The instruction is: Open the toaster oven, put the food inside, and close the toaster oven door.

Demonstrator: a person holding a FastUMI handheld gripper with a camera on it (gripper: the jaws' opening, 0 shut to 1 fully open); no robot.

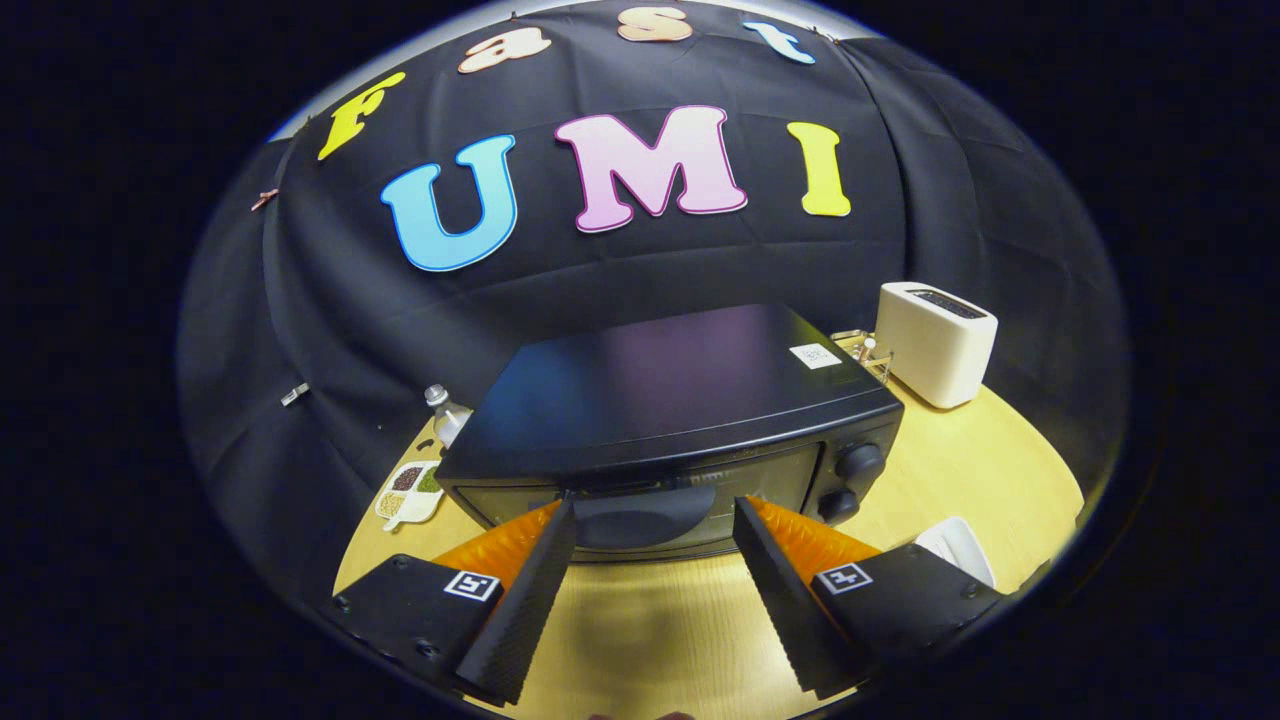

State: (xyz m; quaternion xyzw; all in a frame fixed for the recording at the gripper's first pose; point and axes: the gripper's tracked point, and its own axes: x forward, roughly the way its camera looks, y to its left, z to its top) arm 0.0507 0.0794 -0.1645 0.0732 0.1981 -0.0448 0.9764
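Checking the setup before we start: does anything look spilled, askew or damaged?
Nothing stands out. The toaster oven sits square on the table, door shut, the open gripper just before it.

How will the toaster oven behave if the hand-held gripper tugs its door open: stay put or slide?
Probably stays put: the toaster oven looks wide, low and boxy, so tipping seems unlikely. It sits on a smooth wooden table, so a hard tug might drag it forward slightly. The hand-held gripper is open just ahead of the glass door, which looks rigid but breakable.
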